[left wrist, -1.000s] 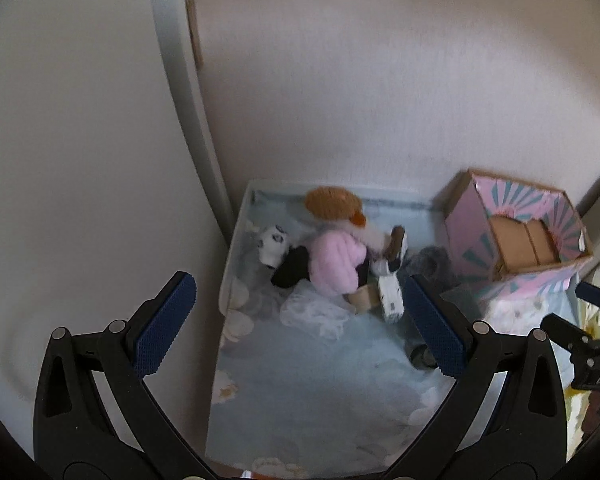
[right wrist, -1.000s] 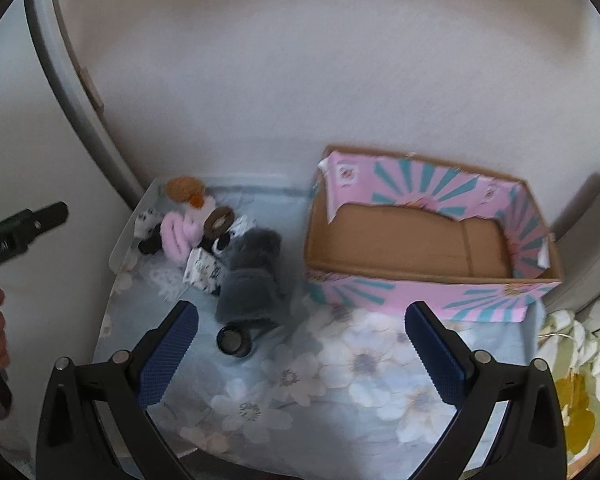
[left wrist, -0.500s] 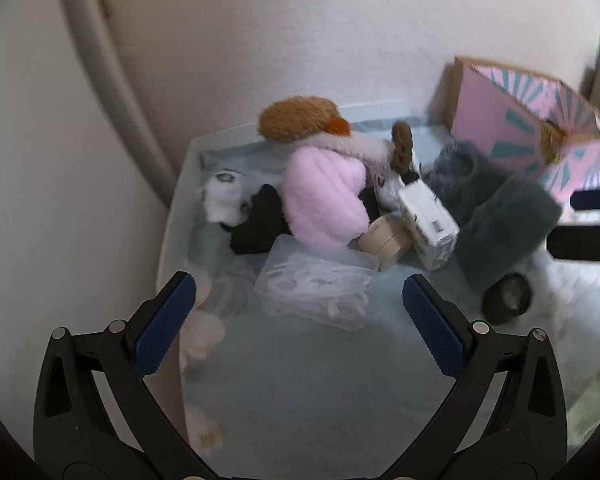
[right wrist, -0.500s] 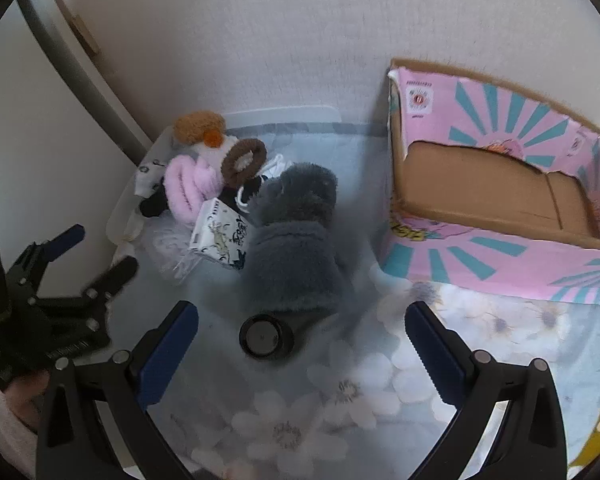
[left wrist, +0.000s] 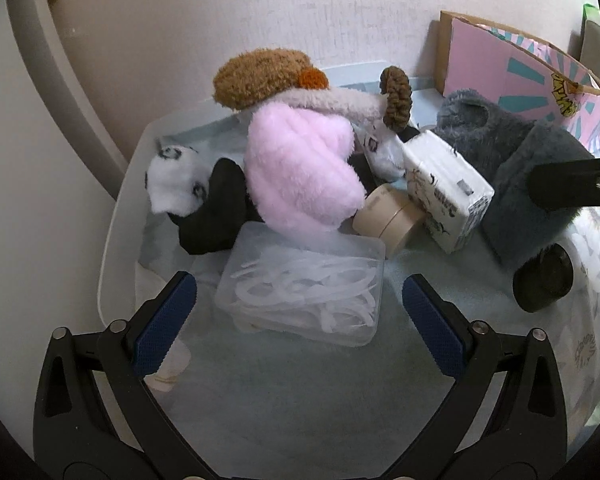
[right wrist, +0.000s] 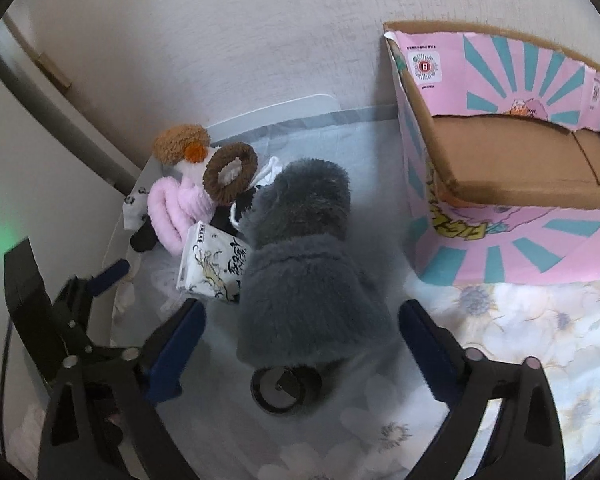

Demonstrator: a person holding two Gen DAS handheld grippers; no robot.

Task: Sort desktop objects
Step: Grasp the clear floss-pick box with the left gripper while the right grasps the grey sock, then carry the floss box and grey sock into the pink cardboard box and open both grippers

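Left tongs (left wrist: 299, 304): I see them spread wide, nothing gripped, framing the clear plastic lidded box of white loops (left wrist: 302, 286), which lies flat on the tabletop (left wrist: 300, 392).
Right tongs (right wrist: 302, 326): also released, straddling the near end of the grey furry slipper-like piece (right wrist: 306, 280) (no contact that I can make out).
Black round cap (right wrist: 286, 390): just under the grey fur's near edge.
White printed tissue pack (right wrist: 212, 268): touching the grey fur's left side.
Pile behind: pink fluffy plush (left wrist: 300, 170), brown fuzzy plush (left wrist: 260, 76), brown scrunchie ring (right wrist: 230, 178), beige tape roll (left wrist: 392, 218).
Pink-and-teal cardboard box (right wrist: 512, 220): open, at the wall, right of the pile.
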